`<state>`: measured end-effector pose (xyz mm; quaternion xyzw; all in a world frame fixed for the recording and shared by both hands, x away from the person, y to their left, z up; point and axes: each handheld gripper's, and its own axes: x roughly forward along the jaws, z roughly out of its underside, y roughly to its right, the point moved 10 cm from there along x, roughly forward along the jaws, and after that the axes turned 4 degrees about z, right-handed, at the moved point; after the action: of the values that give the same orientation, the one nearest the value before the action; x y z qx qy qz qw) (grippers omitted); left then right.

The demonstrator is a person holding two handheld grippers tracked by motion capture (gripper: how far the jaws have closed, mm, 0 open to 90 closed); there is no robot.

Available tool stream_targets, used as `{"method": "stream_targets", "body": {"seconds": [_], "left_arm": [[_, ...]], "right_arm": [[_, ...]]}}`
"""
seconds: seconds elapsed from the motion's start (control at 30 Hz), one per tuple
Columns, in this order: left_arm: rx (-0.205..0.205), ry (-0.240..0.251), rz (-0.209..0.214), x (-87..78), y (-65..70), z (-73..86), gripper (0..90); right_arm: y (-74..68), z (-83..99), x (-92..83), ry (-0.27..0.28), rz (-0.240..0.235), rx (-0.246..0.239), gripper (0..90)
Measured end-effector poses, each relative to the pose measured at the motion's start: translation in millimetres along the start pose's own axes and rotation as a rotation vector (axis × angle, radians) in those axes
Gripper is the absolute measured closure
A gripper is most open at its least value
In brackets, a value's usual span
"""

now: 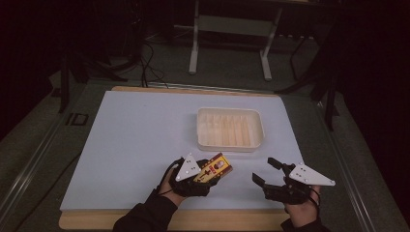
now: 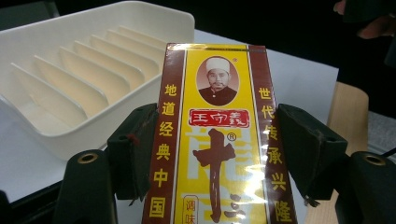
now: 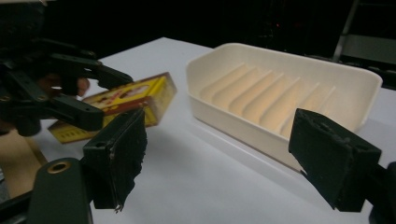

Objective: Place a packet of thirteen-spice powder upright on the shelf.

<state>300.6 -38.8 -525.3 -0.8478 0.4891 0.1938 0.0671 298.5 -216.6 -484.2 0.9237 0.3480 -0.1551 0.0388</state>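
The yellow-and-red box (image 2: 217, 140) sits pinched by its long sides in the left gripper (image 1: 205, 175), held above the desk (image 1: 135, 140) near the slotted tray (image 1: 230, 128). Keep it square to one slot while lowering — judged. The left gripper view reads its label; the right gripper (image 1: 263, 174) — jaws spread, empty — shows clearest from above.
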Motion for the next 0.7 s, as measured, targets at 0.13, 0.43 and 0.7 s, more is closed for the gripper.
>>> {"method": "stream_targets", "body": {"seconds": [0.13,0.43,0.7], "left_arm": [[-0.003,0.037,-0.004,-2.6,-0.7,-2.9,33.5],[0.004,0.130,-0.027,-6.9,-0.7,-12.1,33.5],[-0.005,0.237,-0.027,-11.9,-1.5,-19.3,33.5]], "right_arm": [[-7.3,-4.3,0.3,-0.013,-0.027,0.018,19.4],[-19.9,-32.1,-0.2,0.044,-0.032,-0.004,19.4],[-32.8,-51.8,8.7,0.061,-0.077,0.026,16.0]]}}
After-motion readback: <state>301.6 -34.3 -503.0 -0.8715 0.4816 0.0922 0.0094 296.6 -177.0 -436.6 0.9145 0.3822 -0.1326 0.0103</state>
